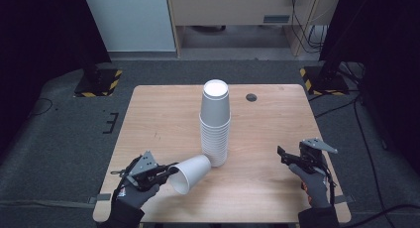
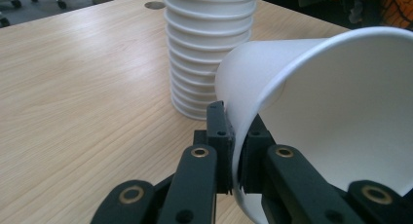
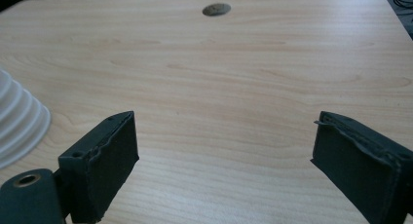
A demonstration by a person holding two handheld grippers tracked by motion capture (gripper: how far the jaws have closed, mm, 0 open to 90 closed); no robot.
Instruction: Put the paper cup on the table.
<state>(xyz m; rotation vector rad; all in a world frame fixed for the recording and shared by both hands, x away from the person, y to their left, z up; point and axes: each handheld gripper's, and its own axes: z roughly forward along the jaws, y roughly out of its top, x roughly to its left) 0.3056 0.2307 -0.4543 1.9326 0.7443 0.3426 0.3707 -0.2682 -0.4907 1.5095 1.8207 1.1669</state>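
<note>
The left tongs (image 2: 233,151) pinch the rim of a tilted cup (image 2: 341,117), the stack (image 2: 209,48) just beyond; the right tongs (image 3: 224,160) stand open above the tabletop (image 3: 234,78).

A light wooden rectangular table (image 1: 163,114) is set on grey carpet (image 1: 59,139); yellow-black striped stand bases (image 1: 99,82) are placed beyond its far corners.

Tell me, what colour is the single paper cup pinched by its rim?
White, inside and out; the tilted paper cup shows best in the left gripper view.
</note>
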